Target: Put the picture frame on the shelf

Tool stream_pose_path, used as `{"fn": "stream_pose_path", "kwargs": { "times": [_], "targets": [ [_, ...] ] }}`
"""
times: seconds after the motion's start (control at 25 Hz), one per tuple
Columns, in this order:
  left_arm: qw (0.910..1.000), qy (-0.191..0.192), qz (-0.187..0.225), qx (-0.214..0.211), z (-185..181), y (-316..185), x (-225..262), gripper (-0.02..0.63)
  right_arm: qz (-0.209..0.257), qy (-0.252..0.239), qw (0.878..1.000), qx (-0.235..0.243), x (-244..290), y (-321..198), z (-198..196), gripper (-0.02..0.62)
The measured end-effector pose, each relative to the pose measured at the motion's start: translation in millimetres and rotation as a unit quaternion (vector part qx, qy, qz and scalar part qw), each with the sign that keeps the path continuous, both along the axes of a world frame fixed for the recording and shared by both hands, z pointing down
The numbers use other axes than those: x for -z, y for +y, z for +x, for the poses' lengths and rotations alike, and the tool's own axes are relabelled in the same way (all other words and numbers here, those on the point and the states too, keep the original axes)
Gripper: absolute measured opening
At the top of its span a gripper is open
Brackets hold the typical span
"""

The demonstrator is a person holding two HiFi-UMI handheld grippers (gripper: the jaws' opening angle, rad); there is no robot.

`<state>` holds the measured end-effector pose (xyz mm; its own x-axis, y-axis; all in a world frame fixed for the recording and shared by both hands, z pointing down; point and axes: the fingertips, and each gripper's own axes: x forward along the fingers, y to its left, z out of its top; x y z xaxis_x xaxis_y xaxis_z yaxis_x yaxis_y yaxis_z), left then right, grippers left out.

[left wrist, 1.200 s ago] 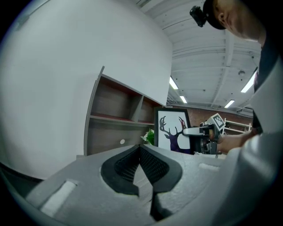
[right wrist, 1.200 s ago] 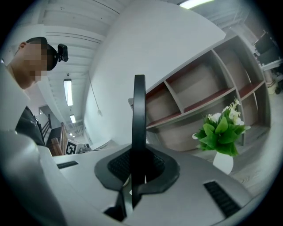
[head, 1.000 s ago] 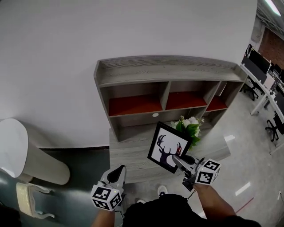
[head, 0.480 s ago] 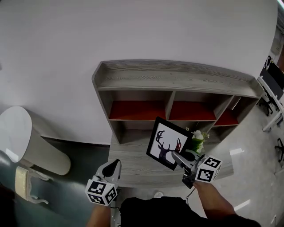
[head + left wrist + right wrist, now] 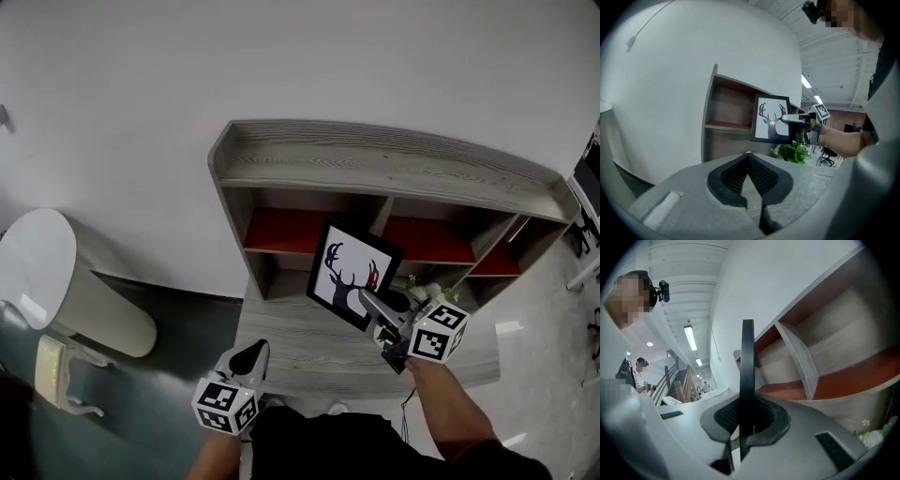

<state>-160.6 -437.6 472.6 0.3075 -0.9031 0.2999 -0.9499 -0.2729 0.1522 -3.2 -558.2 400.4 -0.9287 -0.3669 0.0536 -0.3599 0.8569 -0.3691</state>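
Head view first: the right gripper [image 5: 368, 302], just right of centre, is clamped on the lower corner of the picture frame [image 5: 351, 274], the deer print one. The frame hangs tilted in the air in front of the grey shelf [image 5: 375, 167], about level with its red-floored cubbies and not resting on anything. The left gripper [image 5: 251, 355] sits low in the frame, left of centre, over the wooden top. In the left gripper view, its jaws are pressed together with nothing in them, and the frame shows upper middle. In the right gripper view, the frame stands edge-on between the pads, pinched tight, with the cubbies at right.
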Motion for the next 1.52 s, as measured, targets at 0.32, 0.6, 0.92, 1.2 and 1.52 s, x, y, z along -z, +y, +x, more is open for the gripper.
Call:
{"fn": "stream_pose_path", "kwargs": {
  "times": [0.32,0.6,0.92,1.2,1.52],
  "targets": [
    [0.9999,0.007,0.01,-0.004,-55.4,-23.5,18.3,0.009,0.02,0.025,0.999,-0.013,20.7,-47.8,-61.1,0.038],
    [0.9997,0.015,0.018,-0.012,-57.0,-9.6,15.6,0.009,0.04,0.04,0.998,-0.023,28.9,-47.1,-69.1,0.038],
    [0.9997,0.019,0.004,-0.012,-91.3,-13.5,8.7,0.009,0.03,0.015,0.999,-0.019,23.7,-73.7,-110.1,0.035],
    [0.9998,0.018,0.005,-0.003,-105.6,-10.4,8.5,0.009,0.024,-0.01,0.999,-0.018,24.4,-74.6,-118.0,0.035],
    [0.9997,0.02,0.004,-0.009,-102.6,-10.6,6.7,0.009,0.013,-0.049,0.999,-0.004,24.5,-77.9,-125.4,0.035]
  ]
}}
